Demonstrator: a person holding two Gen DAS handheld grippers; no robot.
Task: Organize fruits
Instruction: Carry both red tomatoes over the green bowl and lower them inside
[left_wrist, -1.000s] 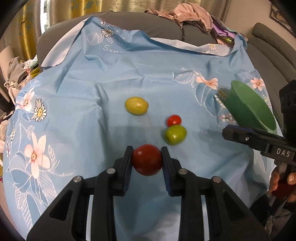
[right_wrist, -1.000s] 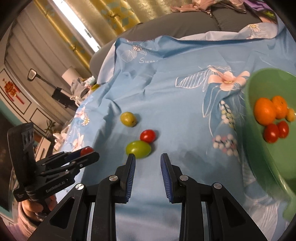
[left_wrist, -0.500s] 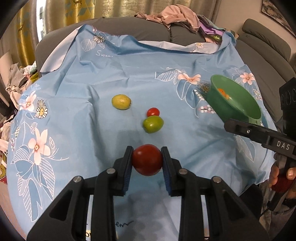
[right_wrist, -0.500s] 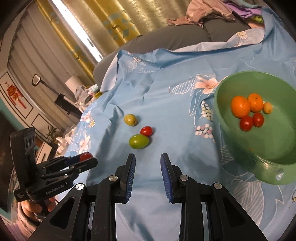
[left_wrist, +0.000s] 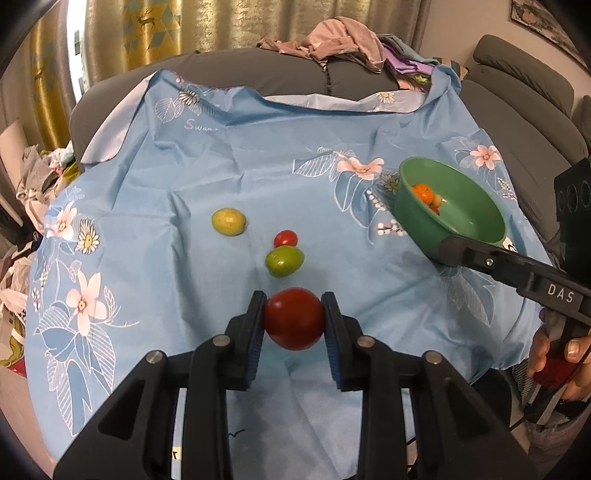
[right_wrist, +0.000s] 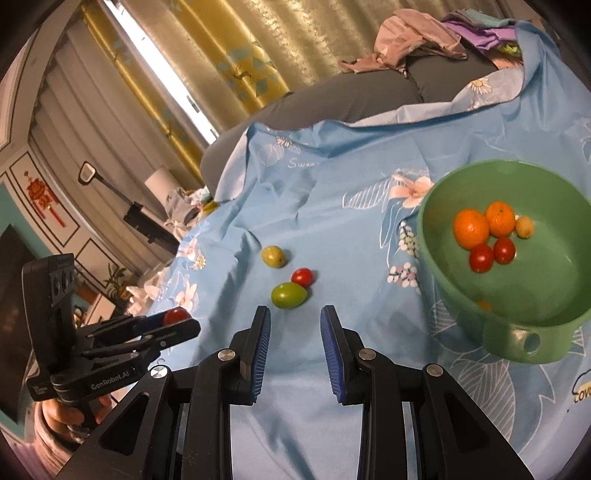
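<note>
A red tomato (left_wrist: 293, 319) is pinched between the blue pads of my left gripper (left_wrist: 293, 321), held above the blue flowered cloth (left_wrist: 166, 206). On the cloth ahead lie a green fruit (left_wrist: 284, 261), a small red tomato (left_wrist: 286, 238) touching it, and a yellow-green fruit (left_wrist: 228, 221) further left. A green bowl (right_wrist: 436, 258) at the right holds two oranges, two small tomatoes and a pale fruit. My right gripper (right_wrist: 295, 321) hovers short of the green fruit (right_wrist: 289, 295), jaws drawn close with a narrow gap and nothing between them.
The cloth covers a grey sofa (left_wrist: 295, 77) with a heap of clothes (left_wrist: 332, 40) on its back. More grey cushions (left_wrist: 524, 85) stand at the right. Curtains (right_wrist: 221, 74) hang behind. A person's hand (left_wrist: 554, 354) grips the right tool.
Both grippers have drawn back and risen from the cloth, so the fruits look smaller and further off. The bowl's inside has come into view. The tomato stays gripped on the left.
</note>
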